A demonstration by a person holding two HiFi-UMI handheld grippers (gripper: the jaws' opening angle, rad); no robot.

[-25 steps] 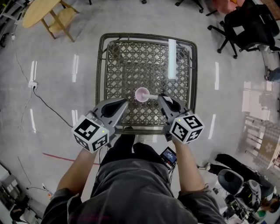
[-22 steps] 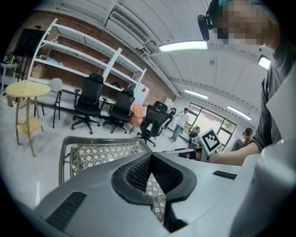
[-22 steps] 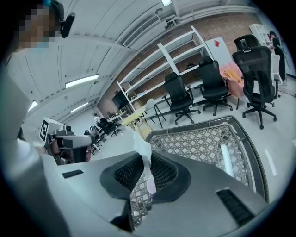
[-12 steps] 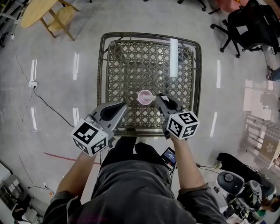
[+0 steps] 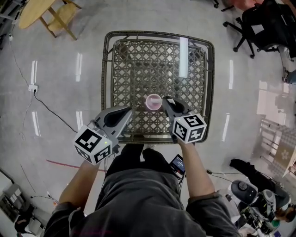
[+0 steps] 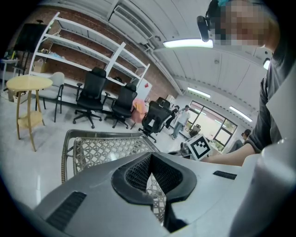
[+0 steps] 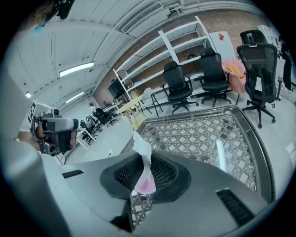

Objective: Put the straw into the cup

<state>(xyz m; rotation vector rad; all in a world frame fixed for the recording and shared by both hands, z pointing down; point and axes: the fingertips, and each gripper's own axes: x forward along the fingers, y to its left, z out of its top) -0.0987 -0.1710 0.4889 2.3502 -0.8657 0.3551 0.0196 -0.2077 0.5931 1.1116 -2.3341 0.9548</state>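
A pink cup [image 5: 153,102] stands upright on the near half of the wicker table [image 5: 111,60], which has a glass top. My right gripper [image 5: 165,100] has its tip just right of the cup's rim and is shut on the straw. In the right gripper view the straw [image 7: 142,148] is a white strip, pink at its lower end, that sticks up and to the left from between the jaws [image 7: 141,178]. The head view hides it. My left gripper [image 5: 128,110] hovers left of the cup, apart from it. Its jaws [image 6: 152,180] are shut and hold nothing.
A bright light streak [image 5: 183,58] lies across the glass top at the far right. A wooden side table [image 5: 34,11] stands on the floor at the far left, and black office chairs [image 5: 266,23] at the far right. A cable [image 5: 51,111] runs across the floor at left.
One second ago the straw lay between the cup's rim and my right gripper's tip. Since then that tip has moved in beside the cup, and the straw no longer shows from above.
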